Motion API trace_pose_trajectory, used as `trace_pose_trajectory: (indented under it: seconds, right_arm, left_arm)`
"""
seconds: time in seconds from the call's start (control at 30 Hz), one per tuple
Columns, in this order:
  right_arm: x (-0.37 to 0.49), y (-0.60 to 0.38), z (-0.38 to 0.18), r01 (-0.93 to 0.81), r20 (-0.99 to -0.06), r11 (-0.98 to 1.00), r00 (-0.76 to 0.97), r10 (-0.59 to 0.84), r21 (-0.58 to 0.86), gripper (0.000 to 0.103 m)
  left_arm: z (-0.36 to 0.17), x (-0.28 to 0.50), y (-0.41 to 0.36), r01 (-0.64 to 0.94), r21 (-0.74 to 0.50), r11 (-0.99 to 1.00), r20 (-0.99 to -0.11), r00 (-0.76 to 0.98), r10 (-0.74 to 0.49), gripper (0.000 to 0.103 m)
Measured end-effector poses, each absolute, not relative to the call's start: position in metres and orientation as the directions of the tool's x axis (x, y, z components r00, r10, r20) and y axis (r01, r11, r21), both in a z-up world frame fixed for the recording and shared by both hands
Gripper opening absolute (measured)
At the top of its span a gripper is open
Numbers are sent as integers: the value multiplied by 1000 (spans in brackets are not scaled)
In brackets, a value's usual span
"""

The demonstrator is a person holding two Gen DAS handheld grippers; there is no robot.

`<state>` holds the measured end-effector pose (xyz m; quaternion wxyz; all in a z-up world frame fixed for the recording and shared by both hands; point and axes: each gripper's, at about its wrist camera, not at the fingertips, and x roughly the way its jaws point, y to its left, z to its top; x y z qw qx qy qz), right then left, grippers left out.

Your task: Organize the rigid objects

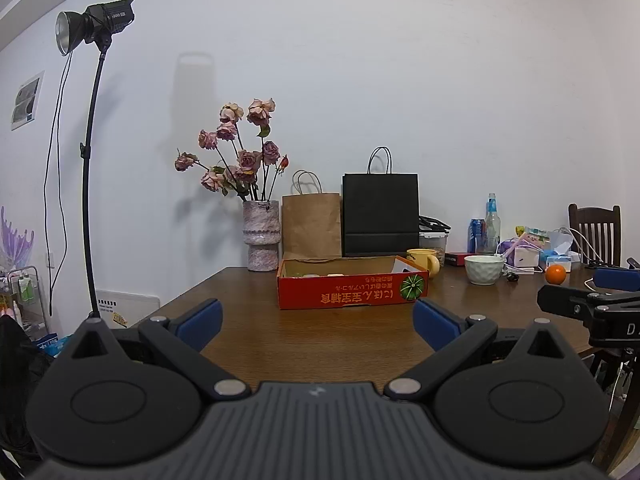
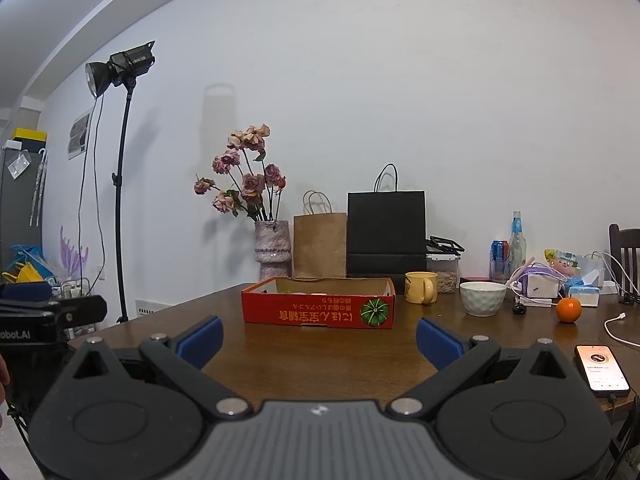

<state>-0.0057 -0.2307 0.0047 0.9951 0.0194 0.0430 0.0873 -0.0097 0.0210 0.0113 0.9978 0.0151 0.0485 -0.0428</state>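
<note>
A shallow red cardboard box (image 1: 352,286) with a green pumpkin print sits mid-counter (image 1: 320,340), a yellow ceramic mug (image 1: 424,262), a white faceted bowl (image 1: 483,269) and an orange (image 1: 555,274) to its right. Left gripper (image 1: 318,322) and right gripper (image 2: 319,337) hover before it, both spread wide and empty.

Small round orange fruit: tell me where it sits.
The orange sits on the brown wooden table, right of the white ceramic bowl, in both views.

Even, soft room light, faint wall (image 1: 400,60) shadows, strong fisheye bending at edges.
</note>
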Motion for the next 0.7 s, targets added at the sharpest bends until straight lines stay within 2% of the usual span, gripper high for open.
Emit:
trace_pose_trajectory:
  seconds: [0.7]
  right_arm:
    - [-5,-232,3,-171,-91,984,980,175,52,103]
  left_arm:
    - [10,-9,22,88,28,996,-104,991,-84,103]
